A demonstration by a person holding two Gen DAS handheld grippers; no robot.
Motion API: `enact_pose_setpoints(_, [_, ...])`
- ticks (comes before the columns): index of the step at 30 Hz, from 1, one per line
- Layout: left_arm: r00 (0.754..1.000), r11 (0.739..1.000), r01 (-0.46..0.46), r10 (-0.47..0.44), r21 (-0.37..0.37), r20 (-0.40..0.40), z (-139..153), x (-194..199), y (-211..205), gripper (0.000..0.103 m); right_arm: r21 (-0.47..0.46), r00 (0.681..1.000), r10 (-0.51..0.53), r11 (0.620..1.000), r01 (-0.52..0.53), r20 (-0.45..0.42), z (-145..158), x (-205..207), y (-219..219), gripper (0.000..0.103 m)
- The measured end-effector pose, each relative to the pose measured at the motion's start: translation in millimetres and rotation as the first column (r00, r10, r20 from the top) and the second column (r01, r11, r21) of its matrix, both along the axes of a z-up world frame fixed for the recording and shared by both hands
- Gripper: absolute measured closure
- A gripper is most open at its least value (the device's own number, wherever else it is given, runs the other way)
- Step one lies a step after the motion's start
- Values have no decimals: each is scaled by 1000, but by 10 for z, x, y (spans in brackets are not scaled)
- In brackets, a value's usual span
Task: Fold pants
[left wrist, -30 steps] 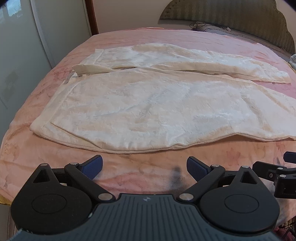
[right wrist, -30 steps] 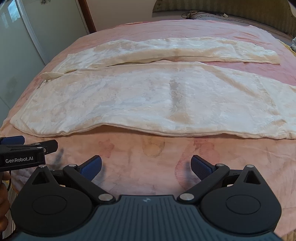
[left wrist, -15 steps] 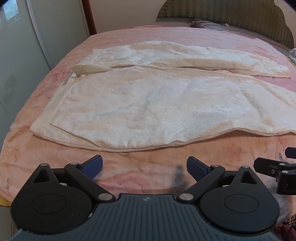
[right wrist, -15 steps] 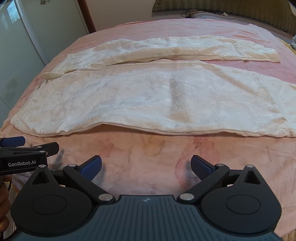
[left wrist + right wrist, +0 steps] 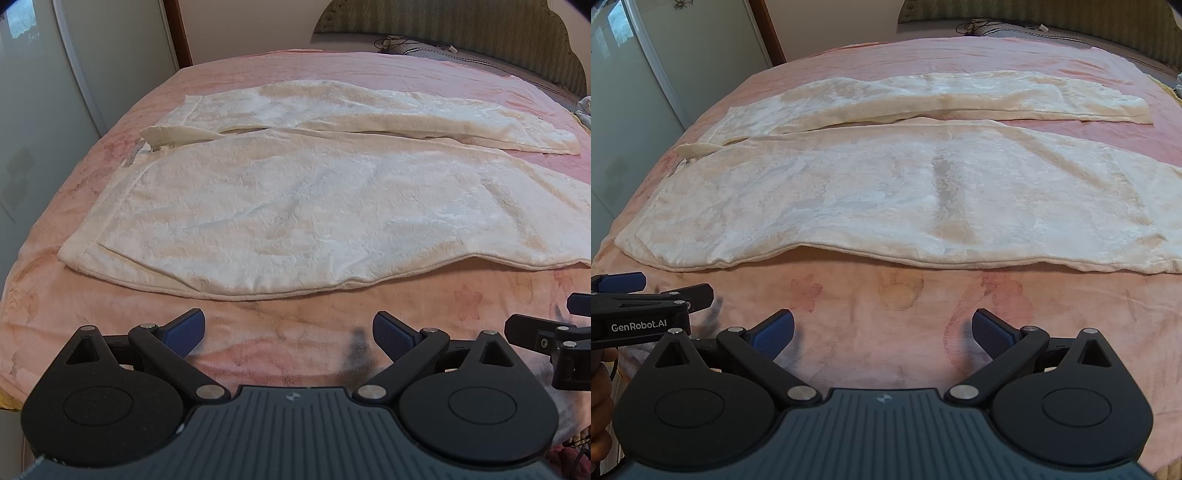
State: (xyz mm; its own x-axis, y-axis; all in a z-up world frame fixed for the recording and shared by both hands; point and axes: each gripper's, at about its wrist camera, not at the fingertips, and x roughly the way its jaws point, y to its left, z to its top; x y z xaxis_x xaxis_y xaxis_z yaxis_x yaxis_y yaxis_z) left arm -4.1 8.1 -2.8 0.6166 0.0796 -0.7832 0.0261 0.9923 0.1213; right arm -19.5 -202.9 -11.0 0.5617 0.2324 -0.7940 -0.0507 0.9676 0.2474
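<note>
- Pink bedding covered a bed that filled both views, with a scalloped headboard at the far end and pale wardrobe doors along the left side
- Cream pants lay flat across the bedding, waistband toward the wardrobe side and legs running off to the right
- The two legs were spread apart in a narrow V; the far leg ended in a hem near the right side of the bed, and the near leg was the wider-looking one
- A flap of the waist was turned over at the fly
- The left gripper hung over bare bedding just short of the pants' near edge, jaws spread wide and holding nothing
- The right gripper sat likewise before the near leg, jaws wide and empty
- Each gripper showed at the edge of the other's view, side by side, and a hand was partly visible at the lower left of the right wrist view
</note>
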Motion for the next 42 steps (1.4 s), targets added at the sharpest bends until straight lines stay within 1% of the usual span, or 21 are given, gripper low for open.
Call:
enact_pose_setpoints(10, [1000, 1000, -5, 5, 3, -6, -26, 24, 4, 4, 14, 1000, 22, 1000, -23, 12, 30, 13, 8, 0])
enact_pose_setpoints(16, [1000, 1000, -11, 10, -3, -28, -80, 51, 27, 4, 23, 1000, 21, 1000, -21, -14, -30, 53, 4, 0])
enact_pose_setpoints(25, [1000, 1000, -10, 10, 2, -22, -67, 47, 32, 4, 24, 1000, 27, 999, -27, -6, -13, 41, 16, 0])
enact_pose_setpoints(33, [999, 1000, -14, 14, 1, -31, -78, 80, 43, 4, 56, 999, 38, 998, -36, -18, -51, 94, 2, 0])
enact_pose_setpoints(37, [999, 1000, -11, 11, -8, -30, -61, 131, 86, 5, 102, 999, 37, 994, -34, -29, -39, 167, -47, 0])
enact_pose_setpoints(38, [1000, 1000, -9, 8, -22, -19, -34, 147, 114, 4, 122, 999, 37, 992, -35, -17, -7, 195, -74, 0])
enact_pose_setpoints(39, [1000, 999, -7, 6, -34, -3, 7, 165, 143, 4, 142, 999, 39, 989, -41, 16, 61, 225, -102, 0])
enact_pose_setpoints(41, [999, 999, -8, 9, -46, 38, 101, 229, 209, 4, 147, 989, 59, 986, -79, 135, 273, 297, -145, 0])
enact_pose_setpoints(42, [998, 999, -13, 15, -46, 60, 150, 276, 243, 4, 129, 975, 78, 986, -107, 209, 397, 340, -148, 0])
